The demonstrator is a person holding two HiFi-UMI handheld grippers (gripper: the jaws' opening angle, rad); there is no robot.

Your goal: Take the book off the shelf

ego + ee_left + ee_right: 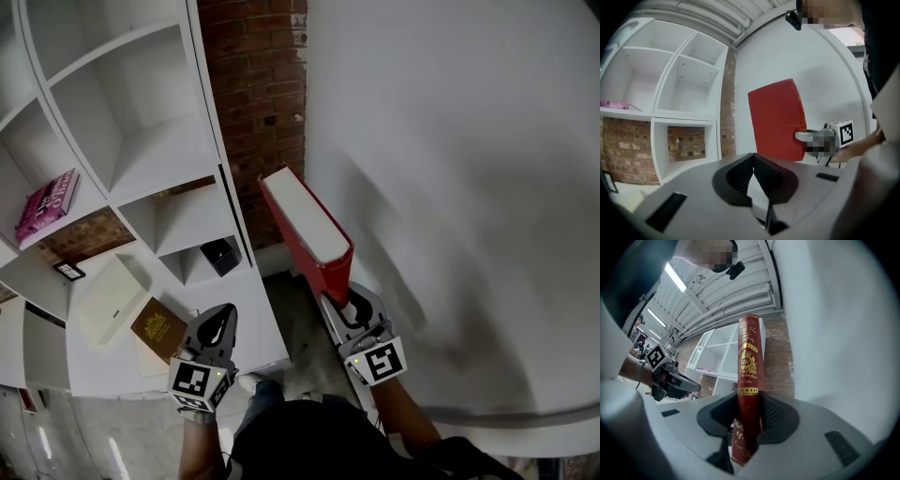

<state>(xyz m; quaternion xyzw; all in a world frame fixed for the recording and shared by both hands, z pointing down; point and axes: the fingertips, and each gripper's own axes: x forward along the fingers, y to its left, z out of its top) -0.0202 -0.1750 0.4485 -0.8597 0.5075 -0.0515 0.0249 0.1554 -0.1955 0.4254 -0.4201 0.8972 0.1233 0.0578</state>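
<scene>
A red hardback book [307, 228] with gold print on its spine [749, 357] is off the shelf, held up in front of the white wall. My right gripper [343, 296] is shut on its lower end, spine toward its camera, pads [765, 414] pressing both covers. In the left gripper view the same book [777, 119] shows as a red cover with the right gripper [802, 137] clamped on its edge. My left gripper [219, 325] hangs lower left near the shelf's low ledge, its jaws together [753, 161] with nothing between them.
The white cubby shelf [141, 159] fills the left, with a brick wall [262, 103] behind it. A pink book [47, 206] lies in one cubby. On the low ledge lie a white box [111, 298], a brown book [159, 328], a black object [221, 255] and a small frame [68, 270].
</scene>
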